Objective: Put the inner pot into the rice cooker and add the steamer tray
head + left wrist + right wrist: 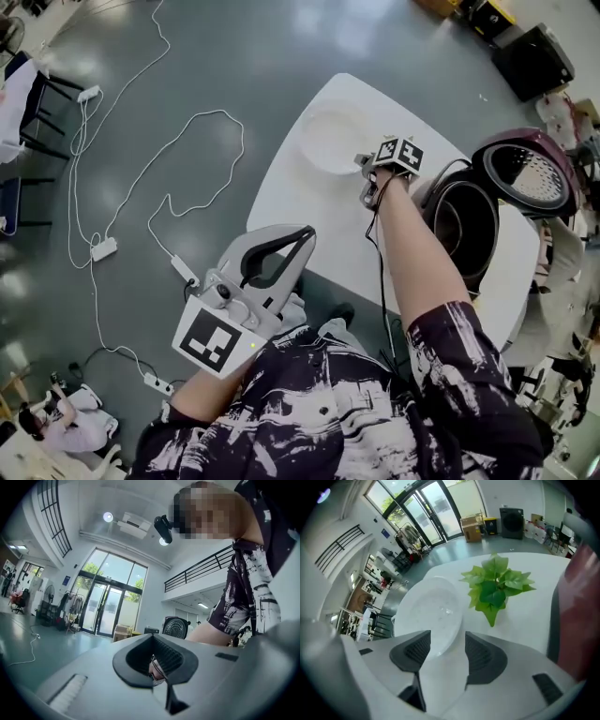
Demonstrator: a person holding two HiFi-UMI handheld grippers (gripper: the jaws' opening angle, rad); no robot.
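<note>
The maroon rice cooker point(448, 246) stands at the table's right side with its lid point(531, 178) swung up. The dark inner pot point(466, 223) sits inside it. The white round steamer tray point(330, 141) lies on the table's far part. In the right gripper view the steamer tray point(433, 609) is just beyond the jaws. My right gripper point(363, 161) hovers at the tray's right rim, pointing steeply down. The right gripper point(447, 635) is open, with nothing between its pads. My left gripper point(307, 232) is held off the table's near edge, close to my body. The left gripper point(152, 641) has its pads together and holds nothing.
A small green plant point(496, 587) stands on the white table point(291, 202) between the tray and the cooker point(581, 597). White cables and power strips point(103, 248) run across the grey floor at the left. Black boxes point(532, 58) stand beyond the table at the top right.
</note>
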